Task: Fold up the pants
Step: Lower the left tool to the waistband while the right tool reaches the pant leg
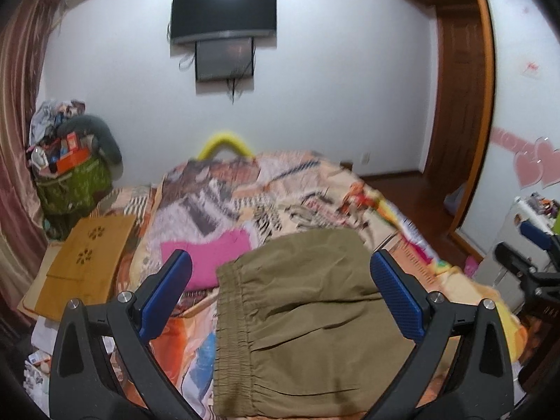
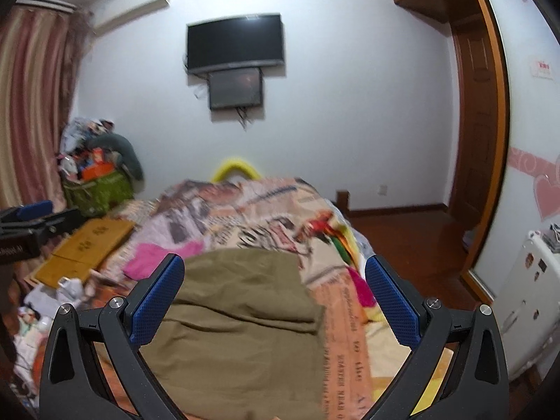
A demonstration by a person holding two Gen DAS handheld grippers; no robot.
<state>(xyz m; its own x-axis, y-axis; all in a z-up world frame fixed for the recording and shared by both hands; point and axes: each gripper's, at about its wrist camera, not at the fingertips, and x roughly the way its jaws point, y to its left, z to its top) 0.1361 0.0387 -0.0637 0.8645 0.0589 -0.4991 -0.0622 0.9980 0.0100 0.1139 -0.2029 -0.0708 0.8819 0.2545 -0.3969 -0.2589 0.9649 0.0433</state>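
Olive-green pants (image 1: 301, 318) lie folded on the patterned bedspread (image 1: 245, 196), the elastic waistband along their left edge. My left gripper (image 1: 280, 283) hovers above them, open, its blue pads wide apart with nothing between. In the right wrist view the same pants (image 2: 238, 318) lie flat below my right gripper (image 2: 274, 283), which is also open and holds nothing. The right gripper (image 1: 532, 259) shows at the right edge of the left wrist view, and the left gripper (image 2: 28, 224) shows at the left edge of the right wrist view.
A pink garment (image 1: 213, 255) lies on the bed beyond the pants. A brown board (image 1: 87, 259) rests at the bed's left side, with a heaped green bag (image 1: 73, 178) behind it. A white cabinet (image 2: 525, 297) stands to the right. A TV (image 1: 224, 8) hangs on the far wall.
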